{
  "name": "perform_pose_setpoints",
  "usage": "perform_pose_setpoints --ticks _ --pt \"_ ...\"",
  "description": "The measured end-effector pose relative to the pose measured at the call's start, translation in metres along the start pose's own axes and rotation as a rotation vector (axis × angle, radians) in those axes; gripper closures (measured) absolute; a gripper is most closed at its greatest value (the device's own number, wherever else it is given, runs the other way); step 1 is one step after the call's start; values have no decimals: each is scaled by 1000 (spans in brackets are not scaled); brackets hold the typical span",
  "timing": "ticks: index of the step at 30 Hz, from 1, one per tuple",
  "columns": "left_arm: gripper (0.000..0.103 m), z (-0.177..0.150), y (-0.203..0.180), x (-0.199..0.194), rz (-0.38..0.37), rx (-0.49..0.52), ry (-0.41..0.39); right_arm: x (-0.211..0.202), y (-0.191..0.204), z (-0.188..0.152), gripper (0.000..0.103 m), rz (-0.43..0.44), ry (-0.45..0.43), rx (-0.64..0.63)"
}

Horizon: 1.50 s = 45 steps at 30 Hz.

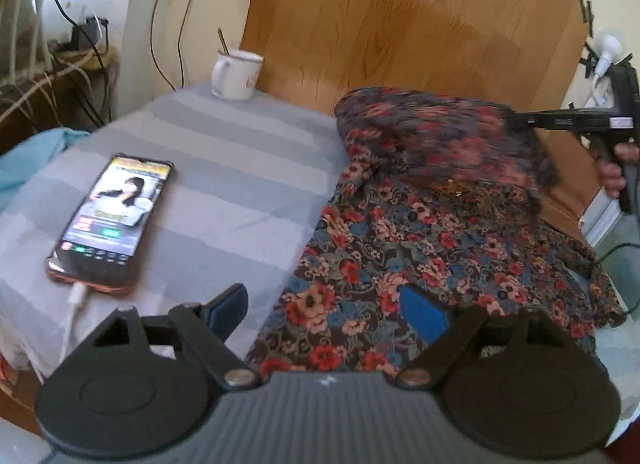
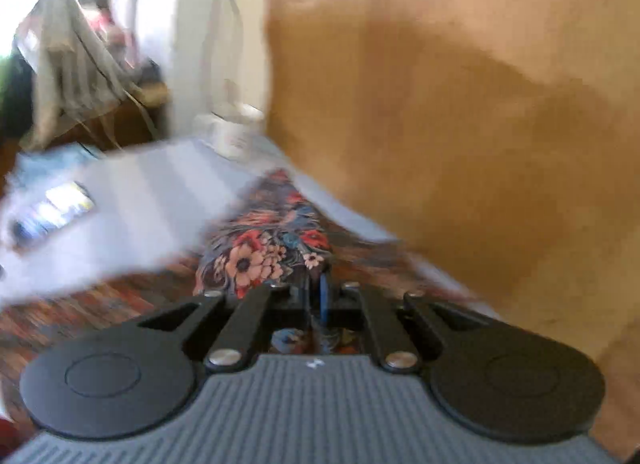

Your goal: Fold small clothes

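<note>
A dark floral garment [image 1: 420, 224] lies on the right half of a grey striped cloth-covered table [image 1: 224, 168]. My left gripper [image 1: 324, 312] is open at the garment's near left edge, jaws wide apart, its right blue pad [image 1: 424, 312] resting on the fabric. My right gripper [image 2: 320, 288] is shut on a fold of the floral garment [image 2: 264, 252] and holds it lifted above the table. In the left wrist view the right gripper [image 1: 520, 120] holds the raised far part of the garment at the far right. The right wrist view is blurred.
A lit phone [image 1: 112, 220] with a white cable lies on the table's left. A white mug [image 1: 236, 74] with a spoon stands at the far edge. A wooden board [image 1: 400, 24] stands behind the table. Cables and clutter sit at far left.
</note>
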<state>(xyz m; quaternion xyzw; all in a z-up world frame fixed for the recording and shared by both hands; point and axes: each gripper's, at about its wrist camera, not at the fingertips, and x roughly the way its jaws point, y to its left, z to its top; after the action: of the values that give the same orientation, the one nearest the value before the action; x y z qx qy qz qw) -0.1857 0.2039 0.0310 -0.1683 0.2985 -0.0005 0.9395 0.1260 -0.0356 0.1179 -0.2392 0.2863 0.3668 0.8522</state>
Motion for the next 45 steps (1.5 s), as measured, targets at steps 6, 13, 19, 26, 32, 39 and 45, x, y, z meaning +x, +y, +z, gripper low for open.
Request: perform_pose_setpoints --ticks 6,13,19,26,32,39,45 --pt "17 52 -20 47 41 82 -15 48 -47 -26 95 -189 137 -67" --pt "14 150 -46 159 13 108 73 67 -113 -81 62 -288 160 285" --pt "14 194 -29 268 34 -17 184 41 -145 -127 58 -263 81 586" --pt "13 202 -25 327 -64 -121 190 55 -148 -147 58 -269 78 693" --pt "40 201 -37 345 -61 -73 166 11 -136 -142 58 -337 -106 673" --pt "88 196 -52 345 -32 23 120 55 -120 -150 78 -307 106 668" --pt "89 208 -53 313 -61 7 -39 -12 -97 -121 90 -469 -133 594"
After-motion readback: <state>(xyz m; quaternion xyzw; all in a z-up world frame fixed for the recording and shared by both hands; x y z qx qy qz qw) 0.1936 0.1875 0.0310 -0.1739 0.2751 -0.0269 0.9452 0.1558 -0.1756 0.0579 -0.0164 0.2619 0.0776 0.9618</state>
